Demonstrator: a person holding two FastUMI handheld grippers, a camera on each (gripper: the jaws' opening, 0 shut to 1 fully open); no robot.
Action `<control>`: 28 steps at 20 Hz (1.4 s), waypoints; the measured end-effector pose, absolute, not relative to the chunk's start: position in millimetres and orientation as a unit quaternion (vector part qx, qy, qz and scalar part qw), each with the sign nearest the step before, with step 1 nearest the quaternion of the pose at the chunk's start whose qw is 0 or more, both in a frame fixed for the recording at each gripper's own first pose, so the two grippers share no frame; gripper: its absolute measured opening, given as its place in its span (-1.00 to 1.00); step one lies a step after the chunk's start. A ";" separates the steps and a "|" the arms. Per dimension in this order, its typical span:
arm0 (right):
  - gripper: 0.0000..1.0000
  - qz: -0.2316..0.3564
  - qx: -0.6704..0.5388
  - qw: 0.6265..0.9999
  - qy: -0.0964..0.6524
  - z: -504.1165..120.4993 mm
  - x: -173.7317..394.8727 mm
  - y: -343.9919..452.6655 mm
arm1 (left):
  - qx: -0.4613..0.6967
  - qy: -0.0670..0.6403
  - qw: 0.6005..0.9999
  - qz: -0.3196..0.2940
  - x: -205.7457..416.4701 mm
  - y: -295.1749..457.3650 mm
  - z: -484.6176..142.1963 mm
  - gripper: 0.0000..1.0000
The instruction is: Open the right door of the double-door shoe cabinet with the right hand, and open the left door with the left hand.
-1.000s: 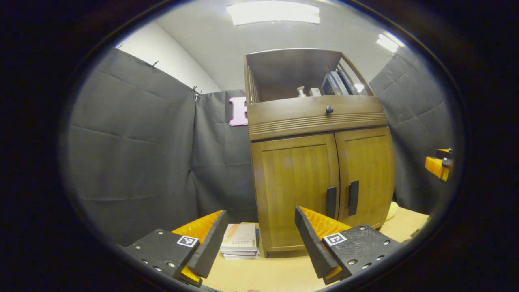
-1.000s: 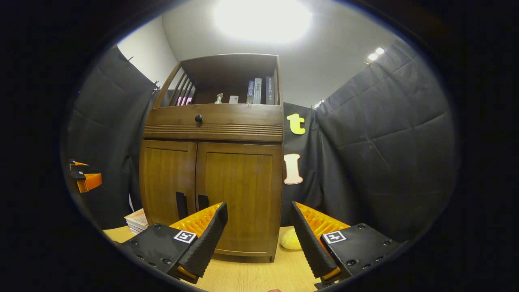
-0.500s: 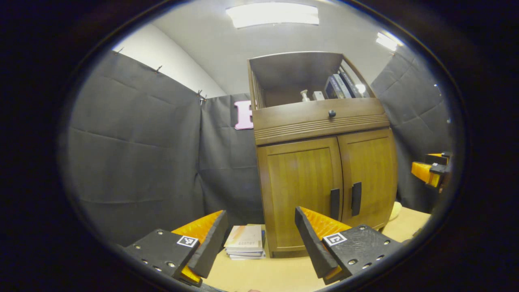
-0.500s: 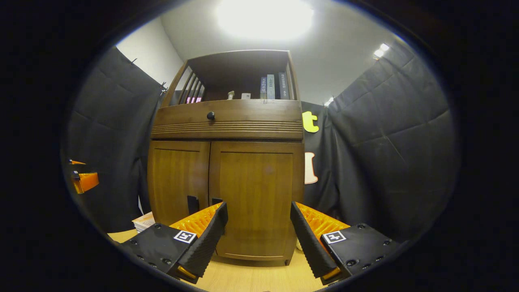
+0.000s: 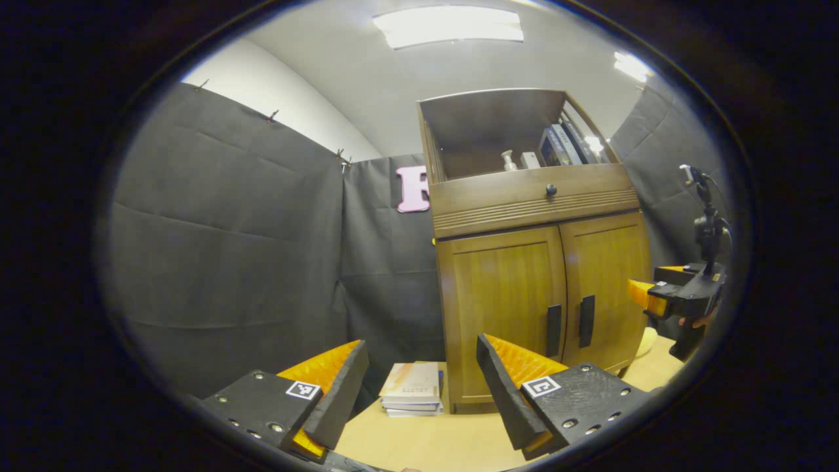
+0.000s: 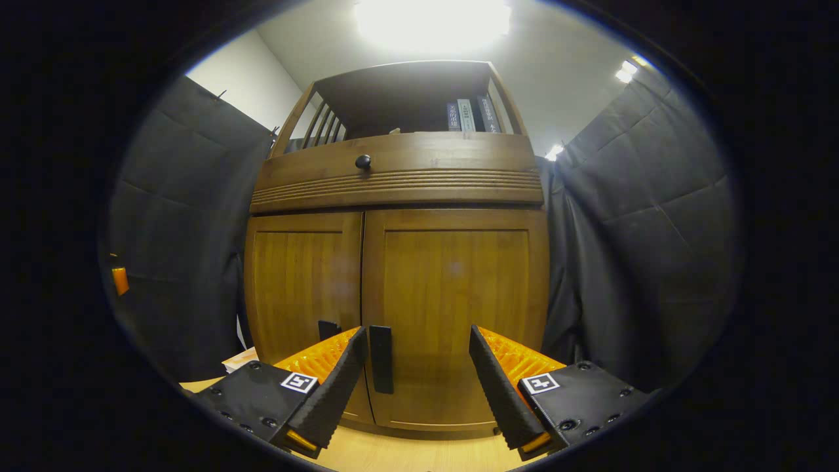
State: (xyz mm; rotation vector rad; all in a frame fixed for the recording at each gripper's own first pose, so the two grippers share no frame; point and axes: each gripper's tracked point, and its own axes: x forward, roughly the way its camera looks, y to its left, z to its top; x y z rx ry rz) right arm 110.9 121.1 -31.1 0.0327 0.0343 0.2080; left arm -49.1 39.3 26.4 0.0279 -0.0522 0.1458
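Black cloth walls surround a wooden table (image 5: 419, 442) bearing the shoe cabinet (image 5: 534, 262), which sits at two o'clock in the left gripper view. Both the left door (image 5: 501, 308) and right door (image 6: 455, 308) are closed. Its open top shelf (image 5: 505, 141) holds books (image 5: 560, 144), a small bottle (image 5: 507, 160) and a small box. A stack of books (image 5: 413, 390) lies beside its base. The left gripper (image 5: 419, 387) has fingers apart, well back. The right gripper (image 6: 419, 383), fingers apart, is near the right door's handle (image 6: 381, 359).

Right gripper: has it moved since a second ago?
Yes. The right gripper has closed in on the cabinet, now facing the right door.
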 end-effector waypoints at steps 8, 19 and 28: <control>0.95 0.126 0.034 0.990 0.054 -72.5 158.5 161.9 | 0.023 -0.028 0.992 0.124 -63.7 55.4 35.4 0.96; 0.66 0.126 0.032 0.986 0.104 -109.1 204.8 189.7 | 0.024 -0.020 0.984 0.174 -97.7 92.4 37.2 0.96; -0.39 0.120 0.025 0.987 0.108 -116.7 223.2 190.5 | 0.026 -0.010 0.983 0.179 -87.0 101.0 25.9 0.96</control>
